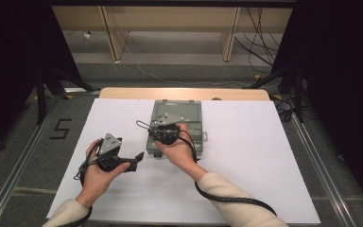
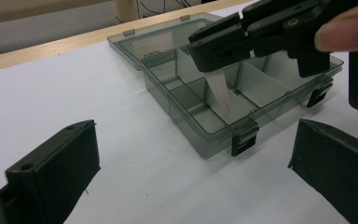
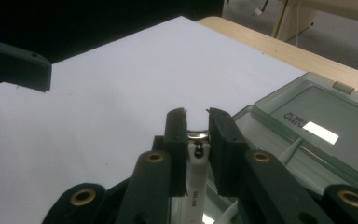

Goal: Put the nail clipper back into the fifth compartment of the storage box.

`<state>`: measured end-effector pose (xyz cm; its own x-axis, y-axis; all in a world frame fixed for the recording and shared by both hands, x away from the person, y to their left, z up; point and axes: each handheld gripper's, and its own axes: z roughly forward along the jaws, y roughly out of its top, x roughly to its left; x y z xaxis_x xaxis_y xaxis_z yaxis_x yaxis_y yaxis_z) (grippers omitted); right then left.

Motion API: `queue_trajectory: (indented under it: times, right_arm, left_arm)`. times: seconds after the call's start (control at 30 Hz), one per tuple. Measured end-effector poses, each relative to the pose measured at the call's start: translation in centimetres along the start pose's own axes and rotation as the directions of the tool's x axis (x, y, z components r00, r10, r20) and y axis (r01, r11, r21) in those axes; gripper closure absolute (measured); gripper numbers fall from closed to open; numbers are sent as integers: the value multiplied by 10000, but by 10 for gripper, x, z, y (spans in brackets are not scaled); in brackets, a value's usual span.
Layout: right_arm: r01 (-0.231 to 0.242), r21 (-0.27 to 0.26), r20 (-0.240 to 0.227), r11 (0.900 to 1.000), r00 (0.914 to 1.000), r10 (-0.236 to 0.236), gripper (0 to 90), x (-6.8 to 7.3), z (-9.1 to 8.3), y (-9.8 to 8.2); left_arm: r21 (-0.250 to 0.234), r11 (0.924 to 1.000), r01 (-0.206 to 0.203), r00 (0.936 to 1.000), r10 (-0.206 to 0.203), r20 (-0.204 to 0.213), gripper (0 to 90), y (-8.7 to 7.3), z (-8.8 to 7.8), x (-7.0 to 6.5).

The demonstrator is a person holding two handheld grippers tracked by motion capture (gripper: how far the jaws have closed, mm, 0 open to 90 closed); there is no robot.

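A clear grey compartment box (image 1: 189, 111) lies open in the middle of the white table, lid folded back. My right gripper (image 1: 159, 137) hovers over the box's near-left part, shut on a thin white strip (image 3: 196, 182) that has a small metal ring (image 3: 198, 135) at its upper end. In the left gripper view the strip (image 2: 221, 93) hangs from the right gripper (image 2: 219, 53) down into a front compartment of the box (image 2: 186, 126). My left gripper (image 1: 139, 160) rests left of the box, pointing toward it, open (image 2: 193, 144) with nothing between its jaws.
The box's two black front latches (image 2: 242, 142) hang open. A wooden table edge (image 1: 184, 93) runs along the far side. Black stands and cables (image 1: 283, 80) occupy the floor beyond, and a "5" mark (image 1: 60, 128) is on the floor at left.
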<state>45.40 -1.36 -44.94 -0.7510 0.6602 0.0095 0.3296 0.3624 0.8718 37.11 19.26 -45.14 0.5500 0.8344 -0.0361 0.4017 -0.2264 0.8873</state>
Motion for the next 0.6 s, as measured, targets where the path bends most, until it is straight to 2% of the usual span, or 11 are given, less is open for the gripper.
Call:
queue_trajectory:
  times: [0.03, 0.23, 0.57, 0.6]
  right_arm:
    - [-5, 160, -71, 9999, 10000, 6, 785, 0, 0, -1]
    - [39, 245, -36, 9997, 10000, -38, 785, 2, 4, -4]
    - [75, 761, -15, 9971, 10000, -74, 782, 2, 8, -10]
    - [203, 744, -2, 9970, 9998, -204, 781, 2, 9, -10]
  left_arm:
    - [11, 10000, 5, 10000, -5, -6, 3, 0, 0, 0]
    - [6, 10000, -1, 10000, 1, -19, 3, 0, 0, 0]
    - [33, 10000, -7, 10000, 7, -22, 3, 0, 0, 1]
    - [31, 10000, -6, 10000, 6, -25, 2, 0, 0, 1]
